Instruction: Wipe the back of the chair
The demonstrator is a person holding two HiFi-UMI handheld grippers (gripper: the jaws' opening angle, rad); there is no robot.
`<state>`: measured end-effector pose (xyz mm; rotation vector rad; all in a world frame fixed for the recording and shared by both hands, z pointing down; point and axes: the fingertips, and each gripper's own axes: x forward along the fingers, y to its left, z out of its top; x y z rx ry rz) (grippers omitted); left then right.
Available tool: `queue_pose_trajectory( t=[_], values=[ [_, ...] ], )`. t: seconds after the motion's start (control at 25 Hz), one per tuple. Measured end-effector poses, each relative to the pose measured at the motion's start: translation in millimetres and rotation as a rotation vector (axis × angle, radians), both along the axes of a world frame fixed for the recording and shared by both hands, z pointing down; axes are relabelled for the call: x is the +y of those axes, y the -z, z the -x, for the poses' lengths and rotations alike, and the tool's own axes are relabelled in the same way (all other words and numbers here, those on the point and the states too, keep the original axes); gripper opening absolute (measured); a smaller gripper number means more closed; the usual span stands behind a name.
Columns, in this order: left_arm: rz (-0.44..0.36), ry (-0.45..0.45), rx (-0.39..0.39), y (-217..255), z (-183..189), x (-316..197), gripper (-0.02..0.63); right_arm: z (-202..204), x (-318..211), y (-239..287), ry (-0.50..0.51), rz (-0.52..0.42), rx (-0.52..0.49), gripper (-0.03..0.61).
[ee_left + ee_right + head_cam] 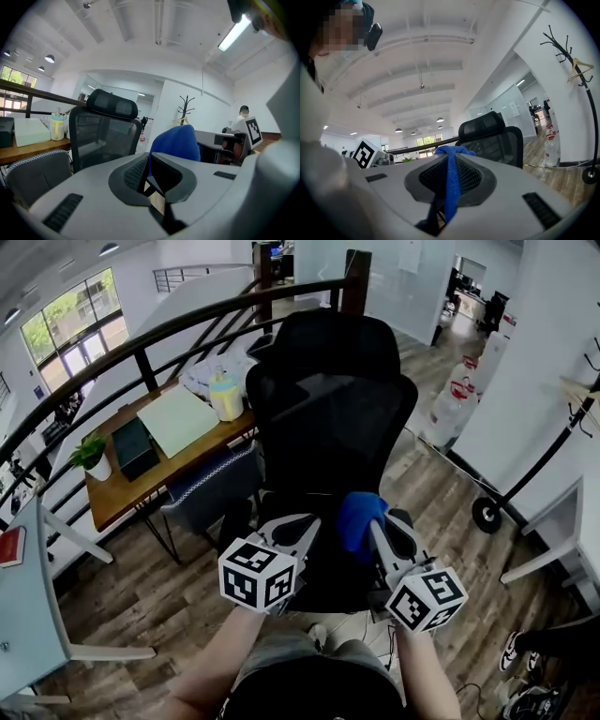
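Fingers: right gripper (451, 164) pinching blue cloth (359, 515), left gripper (149, 163) closed empty | mesh chair (328, 399) | wooden floor (150, 589), desk (122, 489)

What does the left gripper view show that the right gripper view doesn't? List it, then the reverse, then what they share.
Only the left gripper view: the desk with a bottle on it, a seated person far off, and the left gripper, jaws together on nothing.
Only the right gripper view: the right gripper clamped on the blue cloth, and the left gripper's marker cube.
Both: the black chair and the blue cloth.
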<state>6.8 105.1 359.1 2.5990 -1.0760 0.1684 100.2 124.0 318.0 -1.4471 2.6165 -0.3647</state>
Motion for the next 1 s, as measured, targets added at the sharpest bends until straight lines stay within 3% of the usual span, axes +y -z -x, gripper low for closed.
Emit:
queue_pose_trajectory(
  t=[0.6, 1.0],
  values=[
    [0.01, 0.083, -0.015, 5, -10, -53, 0.026, -6, -60, 8, 0.076, -0.007, -0.015, 0.054],
    [-0.049, 0.057, 0.005, 25, 2, -110, 0.026, 17, -129, 30, 0.083, -0.052, -0.019, 0.054]
  ],
)
